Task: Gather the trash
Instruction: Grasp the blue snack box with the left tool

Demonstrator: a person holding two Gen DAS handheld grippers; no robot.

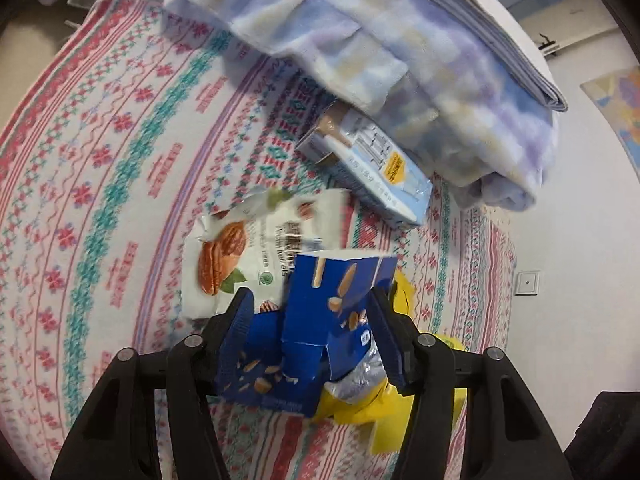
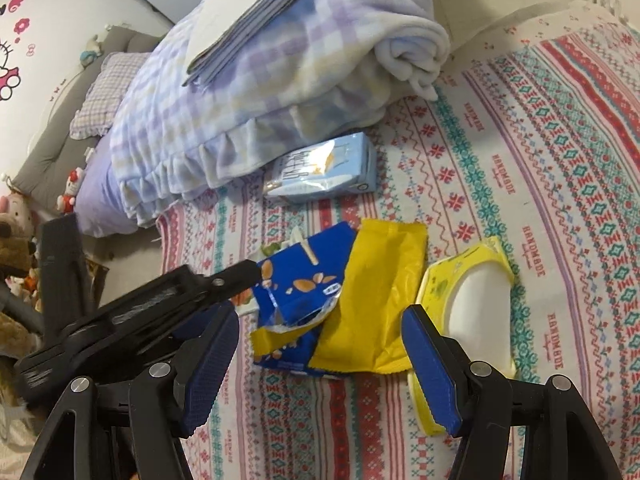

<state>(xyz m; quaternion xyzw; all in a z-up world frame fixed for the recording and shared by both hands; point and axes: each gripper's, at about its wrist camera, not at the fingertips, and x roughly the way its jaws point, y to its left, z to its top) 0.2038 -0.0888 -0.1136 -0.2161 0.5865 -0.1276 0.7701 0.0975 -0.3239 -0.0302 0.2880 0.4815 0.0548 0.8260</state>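
Note:
A torn blue snack box [image 1: 332,312] lies on the bed between the fingers of my left gripper [image 1: 312,312]. The right pad is at its edge, and the jaws stand apart around it. Seen from the right wrist, one left finger [image 2: 236,276] reaches the box [image 2: 296,284] from the left. A yellow wrapper [image 2: 376,300] lies partly on the box. My right gripper [image 2: 324,364] hovers open above that wrapper, holding nothing. A white nut bag [image 1: 240,252] lies behind the box. A light blue carton [image 2: 324,172] sits against the blanket. A yellow wipes pack [image 2: 476,304] lies to the right.
A folded checked blanket [image 2: 280,60] with grey sheets on top fills the far side of the patterned bedspread [image 2: 560,160]. Plush toys [image 2: 16,220] sit off the bed at the left. In the left wrist view the bed edge and a white wall [image 1: 568,240] are on the right.

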